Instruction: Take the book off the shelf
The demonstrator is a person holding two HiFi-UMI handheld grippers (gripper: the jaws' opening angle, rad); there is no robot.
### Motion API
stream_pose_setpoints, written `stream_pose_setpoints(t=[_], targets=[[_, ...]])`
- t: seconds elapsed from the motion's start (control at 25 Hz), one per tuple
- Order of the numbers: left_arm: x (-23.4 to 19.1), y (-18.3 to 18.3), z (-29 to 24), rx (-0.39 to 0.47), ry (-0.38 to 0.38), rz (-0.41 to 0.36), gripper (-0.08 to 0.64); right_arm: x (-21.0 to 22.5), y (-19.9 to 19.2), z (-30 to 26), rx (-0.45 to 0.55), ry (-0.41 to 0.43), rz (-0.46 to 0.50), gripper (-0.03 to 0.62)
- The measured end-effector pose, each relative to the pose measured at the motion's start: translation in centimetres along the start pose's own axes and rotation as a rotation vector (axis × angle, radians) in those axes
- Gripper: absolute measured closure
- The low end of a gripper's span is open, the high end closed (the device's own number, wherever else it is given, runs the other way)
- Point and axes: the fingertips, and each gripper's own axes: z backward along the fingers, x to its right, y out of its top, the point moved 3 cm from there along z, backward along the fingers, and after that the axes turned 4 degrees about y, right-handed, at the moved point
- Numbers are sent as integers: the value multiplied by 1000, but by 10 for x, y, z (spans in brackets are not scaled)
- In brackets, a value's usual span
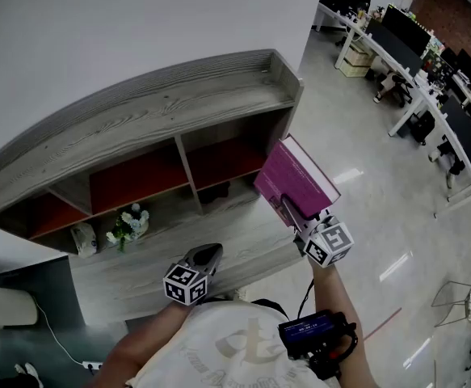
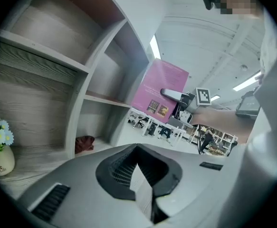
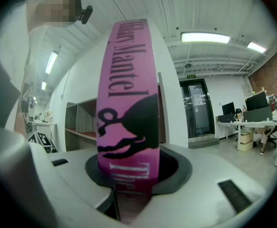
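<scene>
Clamping the pink book (image 1: 297, 176) across its 2 covers, the right gripper (image 1: 292, 213) holds it in the air, clear of the shelf (image 1: 138, 120) and just off its right end. The left gripper (image 1: 209, 255), jaws closed together on nothing, points toward the shelf's front edge. 1 flower pot (image 1: 127, 226) stands in the lower-left compartment.

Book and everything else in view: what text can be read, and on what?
"Mantel": spine of the pink book.
"Life": white vase.
The book's cover print, the shirt print and the doorway sign: too small or blurred to read.
</scene>
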Motion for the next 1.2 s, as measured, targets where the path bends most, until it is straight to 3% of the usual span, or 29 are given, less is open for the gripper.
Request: stream_pose_setpoints(t=[1.2], targets=[[-11,8,3,23,53,-1,558,-31,-107,42,-147,41,-154,443]])
